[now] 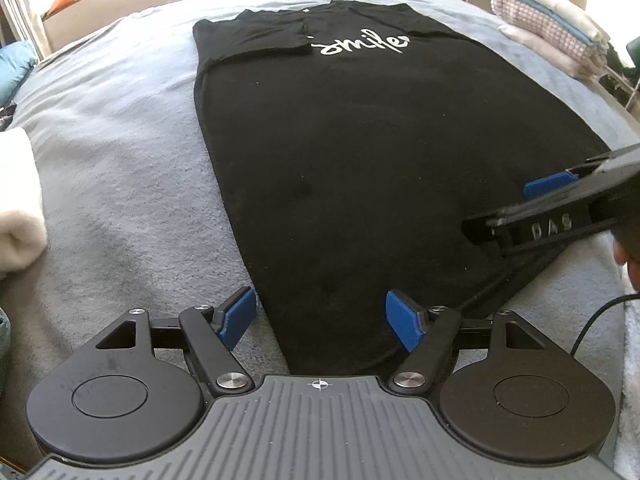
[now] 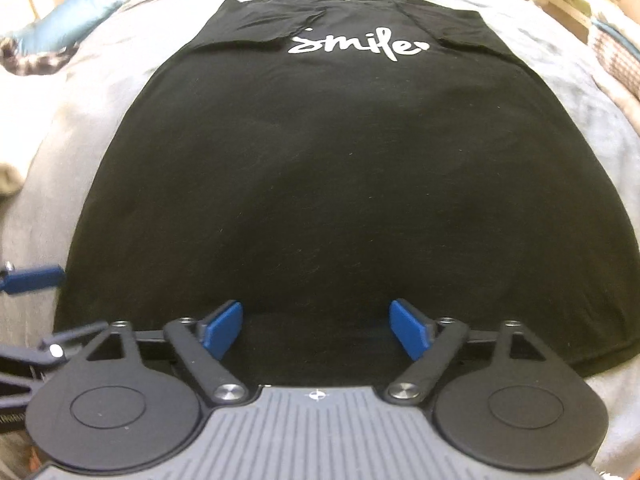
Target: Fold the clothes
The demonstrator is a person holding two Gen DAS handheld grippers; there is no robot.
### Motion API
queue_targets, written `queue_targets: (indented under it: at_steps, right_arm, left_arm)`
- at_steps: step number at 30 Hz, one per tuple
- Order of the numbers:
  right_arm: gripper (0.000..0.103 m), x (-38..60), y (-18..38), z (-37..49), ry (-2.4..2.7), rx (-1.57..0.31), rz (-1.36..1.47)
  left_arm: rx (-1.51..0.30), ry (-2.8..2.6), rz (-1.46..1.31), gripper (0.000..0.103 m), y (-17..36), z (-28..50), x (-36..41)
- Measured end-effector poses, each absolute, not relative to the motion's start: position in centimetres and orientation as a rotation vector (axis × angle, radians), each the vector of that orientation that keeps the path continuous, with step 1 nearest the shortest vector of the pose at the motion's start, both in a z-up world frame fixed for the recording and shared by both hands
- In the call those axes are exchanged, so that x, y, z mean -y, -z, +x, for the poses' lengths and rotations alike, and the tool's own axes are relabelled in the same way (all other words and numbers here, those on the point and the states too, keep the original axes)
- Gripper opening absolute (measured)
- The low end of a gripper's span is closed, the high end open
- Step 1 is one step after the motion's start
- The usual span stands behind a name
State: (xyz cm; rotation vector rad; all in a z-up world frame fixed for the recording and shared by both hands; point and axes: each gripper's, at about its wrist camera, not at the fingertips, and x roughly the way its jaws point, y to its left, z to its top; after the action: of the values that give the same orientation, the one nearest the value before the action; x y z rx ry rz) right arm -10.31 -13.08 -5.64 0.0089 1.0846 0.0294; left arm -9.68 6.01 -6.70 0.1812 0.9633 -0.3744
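A black T-shirt [image 1: 360,152] with white "smile" lettering [image 1: 362,46] lies flat on a grey bed cover [image 1: 120,140], both sleeves folded in over the chest. My left gripper [image 1: 320,320] is open at the shirt's near left hem corner, one blue pad on the cover, the other over the fabric. My right gripper [image 2: 318,330] is open over the near hem of the T-shirt [image 2: 320,160], nothing between its pads. The right gripper also enters the left wrist view at the right edge [image 1: 560,200]. A blue fingertip [image 2: 36,278] of the left gripper shows at the shirt's left corner.
A stack of folded clothes [image 1: 552,28] sits at the far right of the bed. A white rolled towel [image 1: 16,200] lies at the left edge. A blue pillow [image 2: 76,12] lies far left. A black cable [image 1: 592,320] trails at the right.
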Motion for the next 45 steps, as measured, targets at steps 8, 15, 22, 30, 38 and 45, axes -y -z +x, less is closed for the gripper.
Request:
queue_targets:
  at_steps: [8, 15, 22, 30, 38, 45]
  right_arm:
    - [0.103, 12.9, 6.0, -10.0, -0.049, -1.127, 0.034]
    - [0.103, 13.1, 6.1, -10.0, -0.052, -1.133, 0.044]
    - [0.103, 13.1, 5.1, -10.6, -0.058, -1.129, 0.087]
    - [0.102, 11.2, 4.0, -13.5, -0.114, -1.068, 0.015]
    - [0.099, 8.4, 3.9, -14.7, -0.202, -1.023, -0.120]
    - [0.099, 6.5, 4.3, -15.6, -0.232, -0.985, -0.241]
  left_arm:
    - [-1.000, 0.358, 0.163, 0.075, 6.7, -9.2, -6.3]
    - [-1.028, 0.342, 0.150, 0.075, 6.7, -8.9, -6.6]
    - [-1.060, 0.318, 0.127, 0.075, 6.7, -8.6, -7.2]
    - [-1.089, 0.283, 0.086, 0.077, 6.9, -8.3, -7.6]
    - [-1.105, 0.267, 0.061, 0.081, 7.2, -7.9, -7.7]
    - [-1.110, 0.269, 0.063, 0.086, 7.5, -7.7, -7.8]
